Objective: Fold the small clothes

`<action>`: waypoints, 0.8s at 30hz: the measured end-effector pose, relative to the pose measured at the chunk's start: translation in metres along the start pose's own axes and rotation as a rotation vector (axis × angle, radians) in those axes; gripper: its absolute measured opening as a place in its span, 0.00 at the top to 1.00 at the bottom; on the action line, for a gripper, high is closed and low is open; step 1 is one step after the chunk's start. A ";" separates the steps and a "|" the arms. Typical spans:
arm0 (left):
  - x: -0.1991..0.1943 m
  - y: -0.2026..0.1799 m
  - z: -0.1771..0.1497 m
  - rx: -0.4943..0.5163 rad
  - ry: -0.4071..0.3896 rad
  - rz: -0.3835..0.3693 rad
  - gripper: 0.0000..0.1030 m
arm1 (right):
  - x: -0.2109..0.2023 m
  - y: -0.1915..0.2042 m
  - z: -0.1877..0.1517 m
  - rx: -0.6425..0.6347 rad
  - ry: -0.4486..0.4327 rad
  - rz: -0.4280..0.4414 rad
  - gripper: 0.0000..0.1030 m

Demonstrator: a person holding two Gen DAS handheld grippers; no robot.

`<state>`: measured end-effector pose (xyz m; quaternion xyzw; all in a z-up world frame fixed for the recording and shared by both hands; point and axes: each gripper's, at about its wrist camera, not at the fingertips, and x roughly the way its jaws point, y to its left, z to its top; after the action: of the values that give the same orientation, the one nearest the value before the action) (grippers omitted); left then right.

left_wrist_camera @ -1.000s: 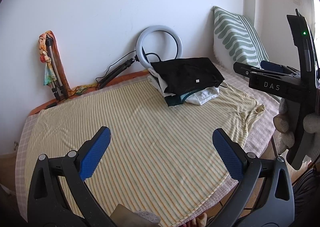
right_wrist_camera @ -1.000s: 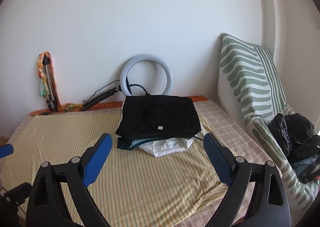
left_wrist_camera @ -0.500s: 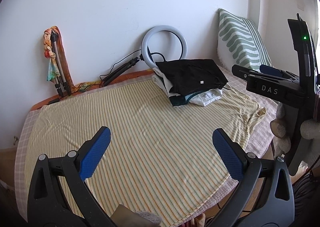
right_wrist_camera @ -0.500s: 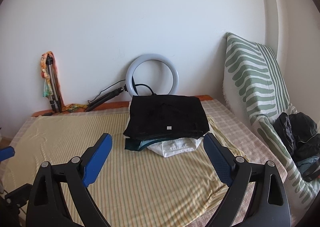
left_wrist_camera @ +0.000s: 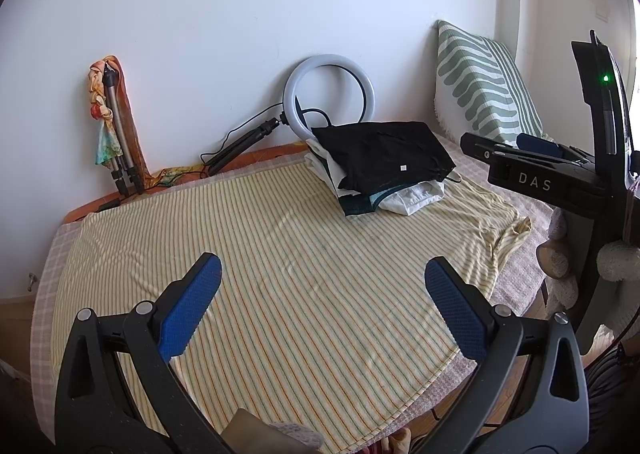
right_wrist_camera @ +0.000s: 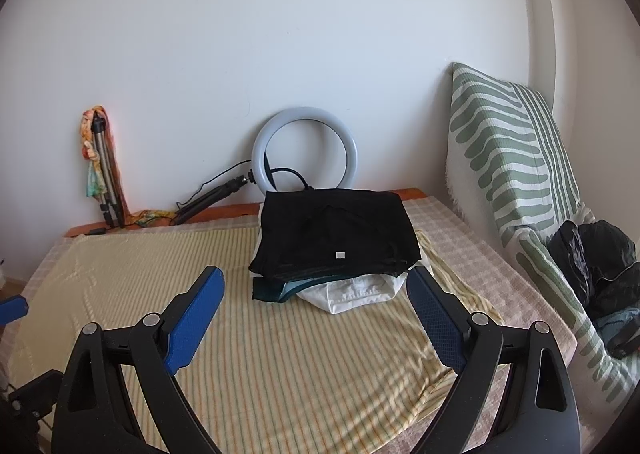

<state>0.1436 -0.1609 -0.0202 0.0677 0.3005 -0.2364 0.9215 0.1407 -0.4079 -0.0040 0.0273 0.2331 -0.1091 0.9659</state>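
Folded stack (right_wrist_camera: 334, 254), black garment on top, lies ahead of the right gripper (right_wrist_camera: 316, 304), between its jaws' line. Both jaws wide apart, empty; left gripper (left_wrist_camera: 322, 304) over bare striped sheet (left_wrist_camera: 260, 274). Dark unfolded heap (right_wrist_camera: 596, 266) right: fetch one garment, spread flat before creasing.

Black frames w/ silver screws, blue textured fingers (left_wrist_camera: 188, 312), "DAS" marking, maybe grey sleeve.

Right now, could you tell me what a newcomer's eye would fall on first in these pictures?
Probably the stack of folded clothes, black garment on top, sitting on the striped yellow sheet toward the back of the bed. Behind it a white ring light leans against the wall, and a green-and-white patterned cushion stands at the right.
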 end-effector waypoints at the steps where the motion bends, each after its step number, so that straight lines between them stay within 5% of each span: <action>1: 0.000 0.000 0.000 0.000 0.001 -0.001 0.00 | 0.000 0.000 0.000 -0.001 0.000 0.001 0.10; 24: -0.003 -0.005 0.001 0.007 -0.007 0.005 0.00 | 0.001 0.000 -0.001 0.005 0.006 0.011 0.10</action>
<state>0.1399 -0.1648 -0.0174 0.0711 0.2963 -0.2353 0.9229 0.1413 -0.4076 -0.0057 0.0315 0.2356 -0.1042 0.9657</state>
